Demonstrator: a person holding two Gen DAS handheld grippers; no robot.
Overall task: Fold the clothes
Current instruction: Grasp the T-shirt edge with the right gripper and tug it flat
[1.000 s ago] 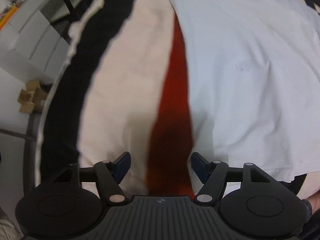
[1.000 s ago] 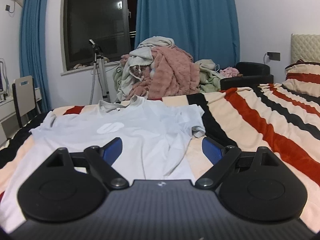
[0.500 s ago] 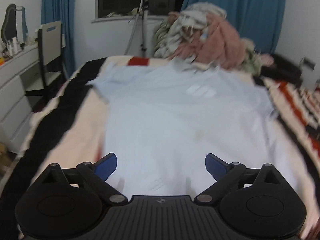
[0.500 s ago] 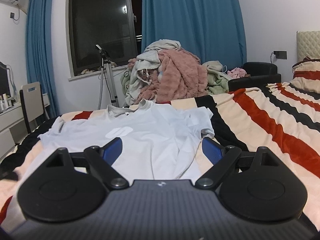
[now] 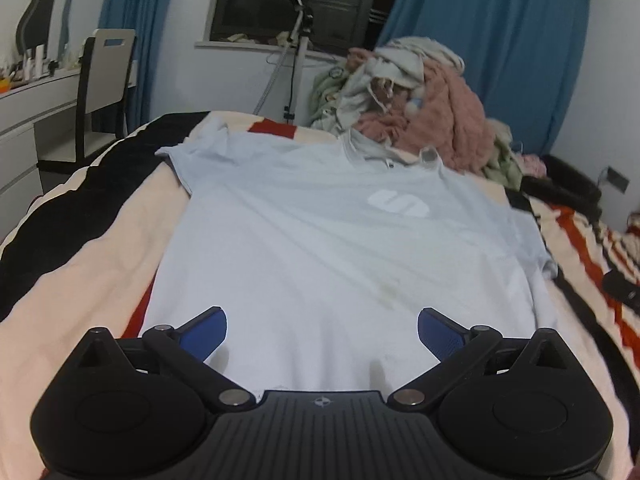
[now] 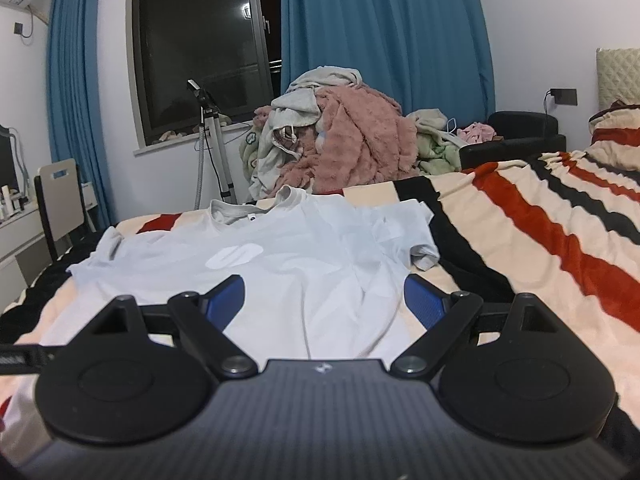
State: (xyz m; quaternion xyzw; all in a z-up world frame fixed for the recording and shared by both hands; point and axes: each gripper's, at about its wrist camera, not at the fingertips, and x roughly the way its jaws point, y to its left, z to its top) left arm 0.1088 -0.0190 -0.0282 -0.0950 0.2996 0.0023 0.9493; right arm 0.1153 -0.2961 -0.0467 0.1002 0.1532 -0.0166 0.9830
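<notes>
**While both grippers hover with nothing held, a pale T-shirt lies spread on a striped bed**

Seen from the left wrist camera, a pale blue T-shirt (image 5: 320,248) lies flat, front side up, on a bed covered by a striped blanket (image 5: 80,264) in cream, black and red. Its grey collar (image 5: 372,152) points away from the camera, toward the window, and a white oval logo (image 5: 398,203) sits on the chest. The hem lies nearest the camera. One sleeve (image 5: 188,148) reaches out to the left; the opposite sleeve (image 5: 536,240) lies slightly rumpled at the right.

The left gripper (image 5: 322,332) hangs over the hem area with its jaws opening to a very wide spread. Its blue pads (image 5: 204,330) do not press on the cloth, and nothing is gripped.

From the right wrist camera, the right gripper (image 6: 324,300) is also released, jaws wide apart, above the shirt's right side. The same T-shirt (image 6: 280,264) shows a fold of cloth along that side, and the near sleeve (image 6: 424,254) curls up at its edge.

Beyond the bed's far edge sits a heap of clothes (image 6: 340,136), pink, grey and green. A tripod (image 6: 208,140) stands by a dark window (image 6: 200,48) framed by blue curtains (image 6: 384,32). A chair (image 5: 102,84) stands at a white desk (image 5: 28,96) at the left.
</notes>
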